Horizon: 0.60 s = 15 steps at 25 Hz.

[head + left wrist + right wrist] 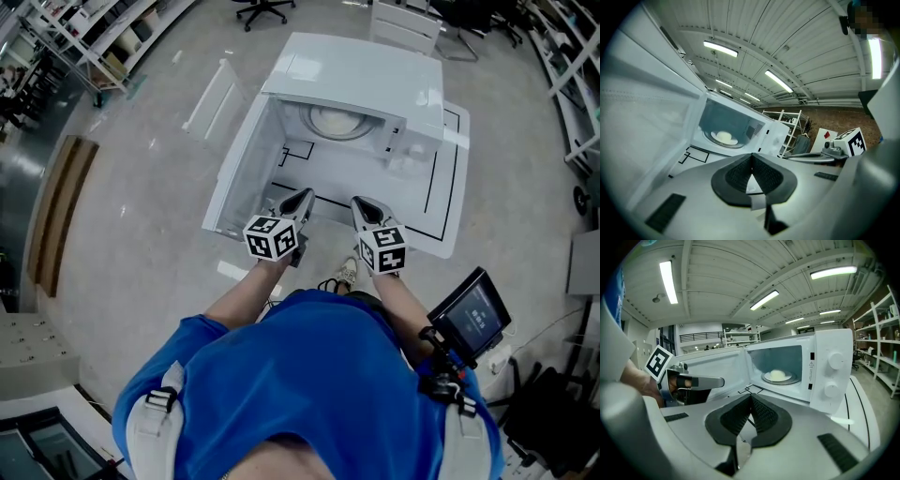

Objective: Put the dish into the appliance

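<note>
- Two grippers held side by side, slightly apart, at near edge of table (448, 220): L gripper (751, 157) and R gripper (751, 397).
- L gripper: my jaw tips are pressed together, nothing between them. Ribbed pads open into a narrow V behind the tips.
- R gripper: same config. Tips closed against each other, nothing pinched.
- Microwave (375, 84) stands on the table. Door (239, 155) is swung wide open to my left.
- Dish (778, 375): inside the cavity, on the round turntable (765, 378), approx. centred. Pale, rounded top.
- Both grippers sit outside the cavity, in front of the opening, well apart from the dish.
- Ctrl panel is right of the cavity and carries two knobs (832, 361), one above the other.
- Black line markings (431, 178) run on the tabletop in front of and beside the microwave.
- Marker cube (272, 237) sits on the rear of L gripper. R gripper carries a matching cube.
</note>
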Motion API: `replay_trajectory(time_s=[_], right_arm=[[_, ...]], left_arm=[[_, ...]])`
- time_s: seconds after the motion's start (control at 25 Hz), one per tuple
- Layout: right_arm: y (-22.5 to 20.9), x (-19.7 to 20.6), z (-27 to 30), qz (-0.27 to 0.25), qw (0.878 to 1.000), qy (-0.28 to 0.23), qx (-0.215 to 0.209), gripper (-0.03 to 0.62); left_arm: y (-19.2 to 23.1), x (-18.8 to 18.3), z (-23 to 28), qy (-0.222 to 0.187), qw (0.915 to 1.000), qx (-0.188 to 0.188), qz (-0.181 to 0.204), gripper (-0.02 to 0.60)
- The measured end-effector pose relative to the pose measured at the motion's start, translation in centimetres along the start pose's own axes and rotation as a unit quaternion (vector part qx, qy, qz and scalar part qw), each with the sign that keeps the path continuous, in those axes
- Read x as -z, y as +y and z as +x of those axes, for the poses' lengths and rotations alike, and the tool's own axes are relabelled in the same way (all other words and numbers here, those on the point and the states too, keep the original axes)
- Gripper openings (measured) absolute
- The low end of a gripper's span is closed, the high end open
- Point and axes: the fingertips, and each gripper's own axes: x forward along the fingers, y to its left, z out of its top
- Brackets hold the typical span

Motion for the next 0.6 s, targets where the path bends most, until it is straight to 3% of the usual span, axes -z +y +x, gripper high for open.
replay_trajectory(time_s=[0.6], right_arm=[[3.8, 0.7, -3.0, 0.031, 0.999, -0.024, 0.004, 0.002]], left_arm=[[-1.1, 0.2, -4.1, 0.002, 0.9998, 0.014, 0.017, 0.006]])
